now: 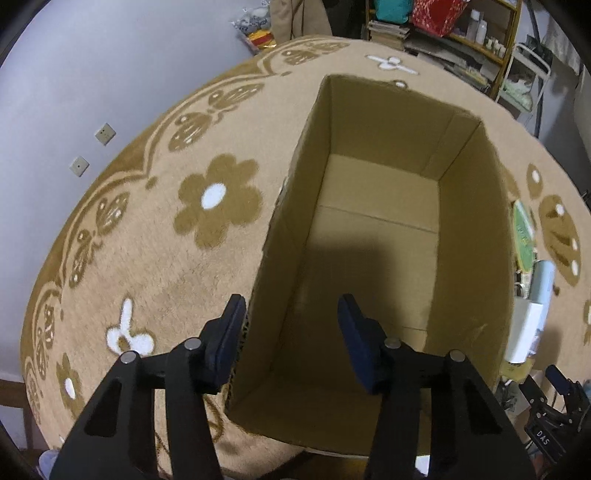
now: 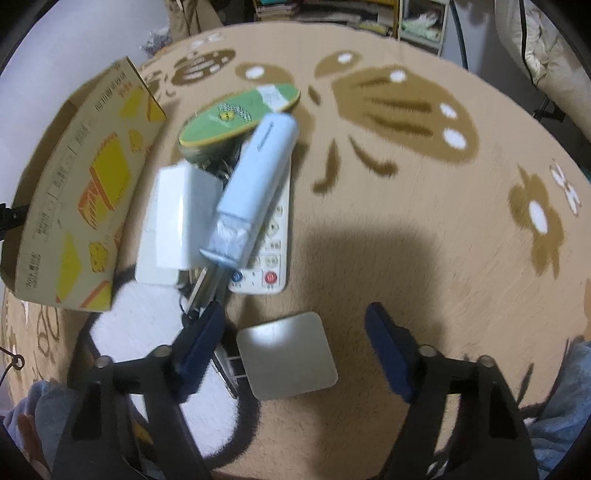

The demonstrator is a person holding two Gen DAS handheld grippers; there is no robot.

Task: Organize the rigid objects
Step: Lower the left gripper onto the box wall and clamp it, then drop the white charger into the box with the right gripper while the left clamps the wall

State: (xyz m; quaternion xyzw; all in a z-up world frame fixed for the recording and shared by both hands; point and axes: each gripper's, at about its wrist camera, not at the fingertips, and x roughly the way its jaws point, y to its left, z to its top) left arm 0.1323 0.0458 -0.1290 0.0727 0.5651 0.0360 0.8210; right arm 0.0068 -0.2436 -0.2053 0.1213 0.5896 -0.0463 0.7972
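An empty open cardboard box [image 1: 373, 229] stands on a beige rug with brown flowers. My left gripper [image 1: 291, 306] is open and straddles the box's near left wall, with one finger outside and one inside. The inner pad is clear of the wall. Beside the box's printed side [image 2: 85, 195] lies a pile: a green oval tin [image 2: 236, 114], a light-blue tube [image 2: 258, 173], a white block [image 2: 177, 218] and a white remote [image 2: 275, 254]. My right gripper [image 2: 295, 314] hangs open over a silvery square adapter [image 2: 288, 354] with prongs, and neither pad touches it.
The left wrist view shows the tin [image 1: 524, 232], tube [image 1: 543, 280] and white block [image 1: 528, 328] right of the box, with the right gripper [image 1: 561, 387] below them. Small metal bits [image 2: 199, 291] lie under the tube. Blue sleeves [image 2: 565, 398] sit low. Shelves [image 1: 461, 33] stand behind.
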